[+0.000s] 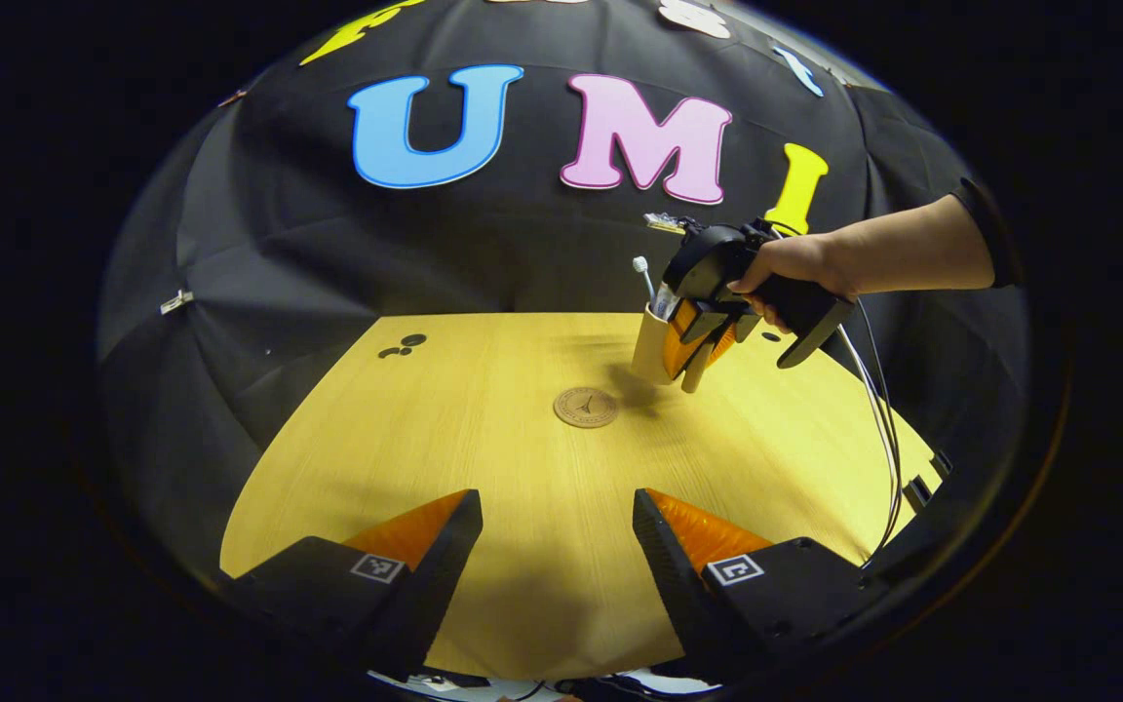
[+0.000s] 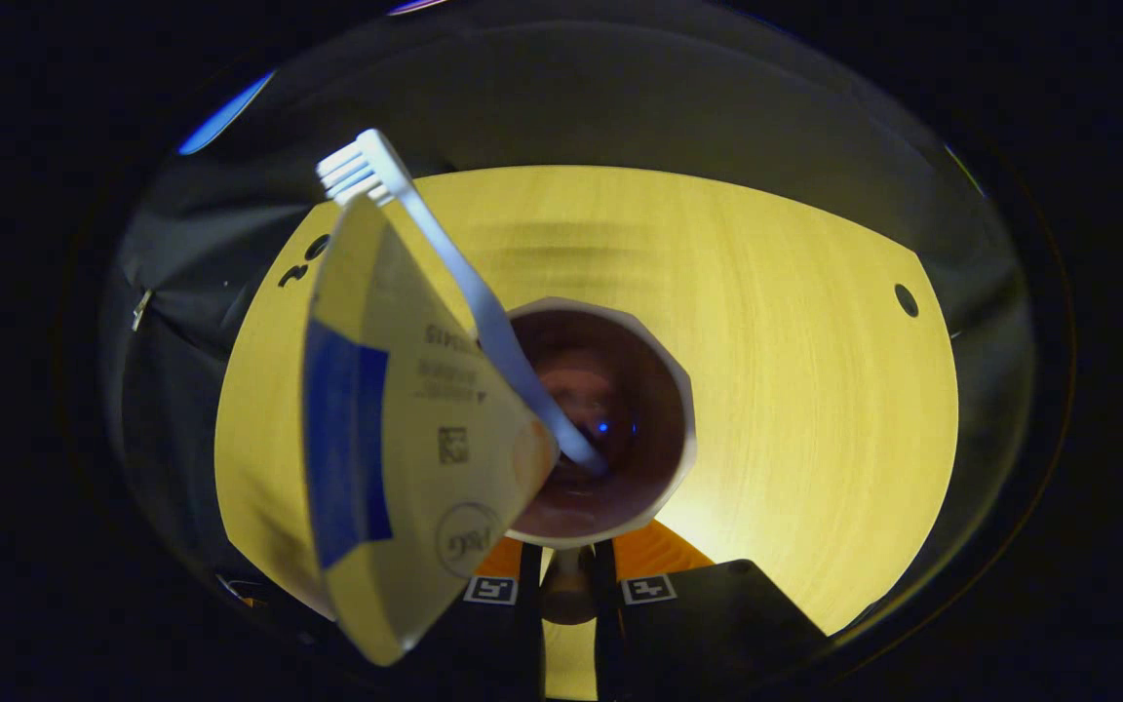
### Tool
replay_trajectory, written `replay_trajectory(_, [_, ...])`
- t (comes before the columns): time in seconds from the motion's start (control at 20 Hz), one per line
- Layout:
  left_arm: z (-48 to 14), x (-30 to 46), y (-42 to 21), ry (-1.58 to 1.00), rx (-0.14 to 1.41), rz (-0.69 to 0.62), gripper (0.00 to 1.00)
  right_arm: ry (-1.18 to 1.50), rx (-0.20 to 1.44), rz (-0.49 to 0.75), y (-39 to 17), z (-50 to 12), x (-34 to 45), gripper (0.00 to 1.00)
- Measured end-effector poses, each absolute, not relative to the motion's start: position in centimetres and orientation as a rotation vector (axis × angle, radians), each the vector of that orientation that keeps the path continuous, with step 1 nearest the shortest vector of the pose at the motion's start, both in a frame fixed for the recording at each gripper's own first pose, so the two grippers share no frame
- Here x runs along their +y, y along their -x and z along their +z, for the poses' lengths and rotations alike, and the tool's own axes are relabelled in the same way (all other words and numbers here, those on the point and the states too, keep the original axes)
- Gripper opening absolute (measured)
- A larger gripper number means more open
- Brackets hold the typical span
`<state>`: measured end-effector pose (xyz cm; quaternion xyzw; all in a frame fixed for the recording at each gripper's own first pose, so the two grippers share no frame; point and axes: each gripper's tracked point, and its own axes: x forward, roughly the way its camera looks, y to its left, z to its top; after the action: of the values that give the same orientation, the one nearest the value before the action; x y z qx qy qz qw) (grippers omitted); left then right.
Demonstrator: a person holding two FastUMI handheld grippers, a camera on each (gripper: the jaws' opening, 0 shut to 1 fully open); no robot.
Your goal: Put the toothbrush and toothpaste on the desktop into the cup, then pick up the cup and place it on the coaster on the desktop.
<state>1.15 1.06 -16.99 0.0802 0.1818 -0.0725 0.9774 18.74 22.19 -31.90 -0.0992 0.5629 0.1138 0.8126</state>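
Black claw (image 1: 556,546) bodies carry square markers; dark sleeve (image 1: 986,244).

bare surface (image 1: 522,468) lies open around the coaster (image 1: 586,407); just right and beyond it, the cup (image 1: 652,348) in the right tongs (image 1: 703,356) blocks passage.
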Motion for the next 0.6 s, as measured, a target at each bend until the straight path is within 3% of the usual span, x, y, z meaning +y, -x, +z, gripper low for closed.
replay_trajectory(0.6, [-16.5, 3.8, -0.5, -0.067, 0.360, -0.052, 0.98, 0.308, 1.263, 0.342, -16.4, -35.5, 28.0, 0.24])
